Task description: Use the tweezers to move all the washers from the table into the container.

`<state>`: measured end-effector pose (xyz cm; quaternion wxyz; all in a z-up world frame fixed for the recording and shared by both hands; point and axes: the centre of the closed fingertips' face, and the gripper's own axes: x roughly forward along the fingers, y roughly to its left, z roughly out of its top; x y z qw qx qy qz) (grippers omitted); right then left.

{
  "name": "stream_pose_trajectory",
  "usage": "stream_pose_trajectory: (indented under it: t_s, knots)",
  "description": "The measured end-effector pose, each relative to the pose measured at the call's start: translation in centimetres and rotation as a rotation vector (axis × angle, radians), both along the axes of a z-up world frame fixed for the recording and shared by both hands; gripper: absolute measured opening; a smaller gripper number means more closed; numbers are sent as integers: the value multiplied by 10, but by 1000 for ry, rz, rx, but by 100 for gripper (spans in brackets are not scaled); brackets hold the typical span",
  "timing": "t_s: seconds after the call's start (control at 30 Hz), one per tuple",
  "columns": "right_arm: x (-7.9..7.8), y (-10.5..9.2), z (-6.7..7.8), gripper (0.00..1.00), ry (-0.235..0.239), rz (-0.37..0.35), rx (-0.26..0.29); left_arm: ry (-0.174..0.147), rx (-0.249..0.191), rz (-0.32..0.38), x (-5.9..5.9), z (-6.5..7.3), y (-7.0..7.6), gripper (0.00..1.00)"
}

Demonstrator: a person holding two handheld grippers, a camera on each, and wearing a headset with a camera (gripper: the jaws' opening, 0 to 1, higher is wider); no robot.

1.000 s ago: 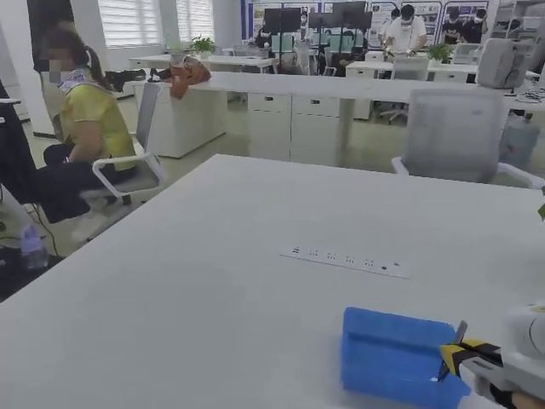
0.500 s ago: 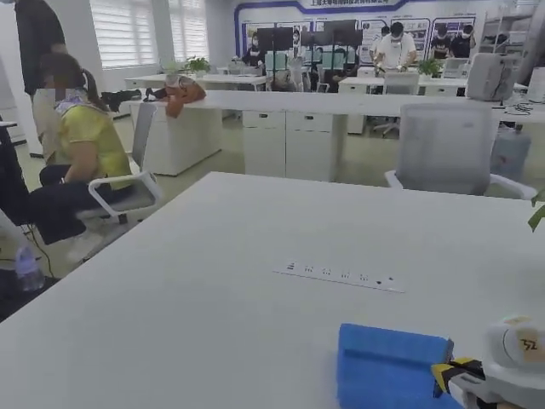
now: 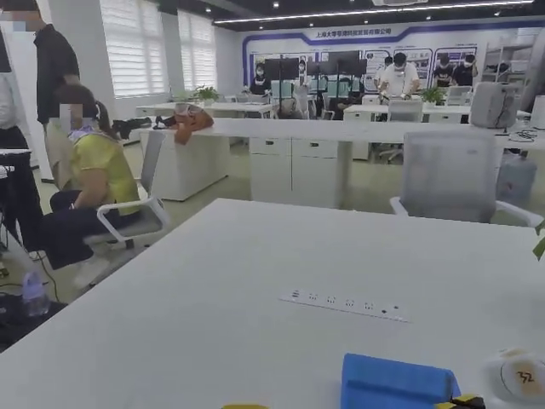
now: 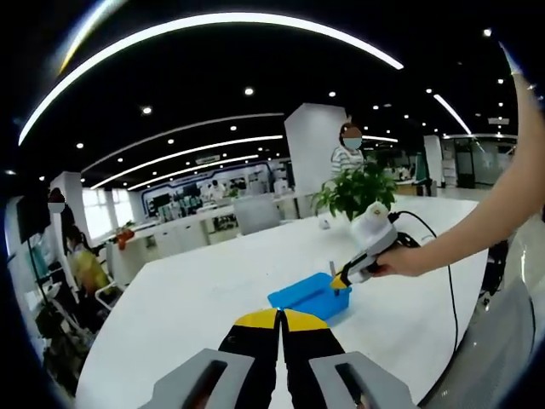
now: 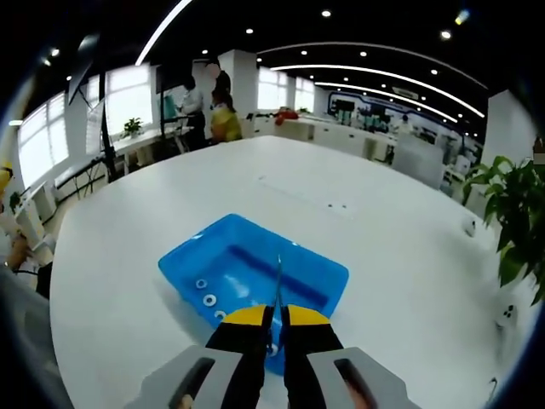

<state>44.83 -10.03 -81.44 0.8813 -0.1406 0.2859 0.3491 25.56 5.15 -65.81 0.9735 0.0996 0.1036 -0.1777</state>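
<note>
Right tool (image 5: pixel 274 313): jaws pinched on the tweezers (image 5: pixel 278 277), tips over the container (image 5: pixel 319 281).
Left tool (image 4: pixel 279 313): jaws pressed together, empty, short of the container.
Washers (image 5: pixel 209 300): three inside the container.
Change: head camera has tipped up; container unmoved on the bench (image 3: pixel 213 298).

Head view, lower right corner: the number "32" (image 3: pixel 525 377) stood in dark figures on the white round housing of the right gripper (image 3: pixel 464 401), and it was the only mark that could be read. A line of characters ran along the top of the blue-framed far wall (image 3: pixel 345 32), too small and blurred to make out. The power strip (image 3: pixel 345 304) on the table (image 3: pixel 213 298) carried small dark marks, also illegible.
</note>
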Motion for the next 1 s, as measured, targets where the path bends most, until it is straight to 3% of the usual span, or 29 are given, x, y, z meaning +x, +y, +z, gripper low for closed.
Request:
stream_pose_trajectory:
  t_s: [0.03,0.13,0.17,0.23,0.27,0.33,0.37,0.4,0.47,0.53,0.57,0.6,0.7,0.83,0.87,0.93,1.0]
  knots:
    - [0,1,4,3,-12,9,-6,9,-21,5,2,3,-3,0]
    - [1,0,14,3,-34,9,3,-7,-70,-39,8,12,-15,0]
    - [3,-1,19,3,-38,6,17,-25,-73,-56,10,16,-18,0]
    - [2,-2,28,3,-45,4,43,-23,-71,-67,15,18,-22,2]
    - [1,-2,33,3,-47,4,57,-15,-106,-104,18,20,-30,8]
    - [-7,3,53,2,-76,34,93,46,-185,-148,20,20,-39,24]
    - [-14,7,68,2,-103,59,118,53,-215,-178,24,23,-44,29]
    - [-20,10,78,2,-131,82,130,56,-214,-183,27,23,-44,33]
    - [-44,19,98,2,-143,175,152,51,-204,-211,32,25,-46,39]
    - [-65,26,117,2,-160,242,186,68,-227,-262,35,28,-53,39]
    - [-74,29,123,2,-159,276,197,98,-231,-293,36,27,-58,39]
    - [-87,31,130,2,-149,309,213,97,-227,-300,38,28,-59,39]
    - [-112,33,141,2,-158,375,223,97,-202,-340,43,28,-66,40]
    - [-146,36,144,2,-109,467,224,170,-238,-433,38,25,-81,40]
    - [-152,36,143,2,-107,481,210,212,-259,-479,34,25,-89,39]
    - [-165,37,142,2,-102,516,181,241,-327,-533,29,29,-100,40]
    - [-174,38,142,2,-99,536,173,279,-345,-588,23,28,-108,38]
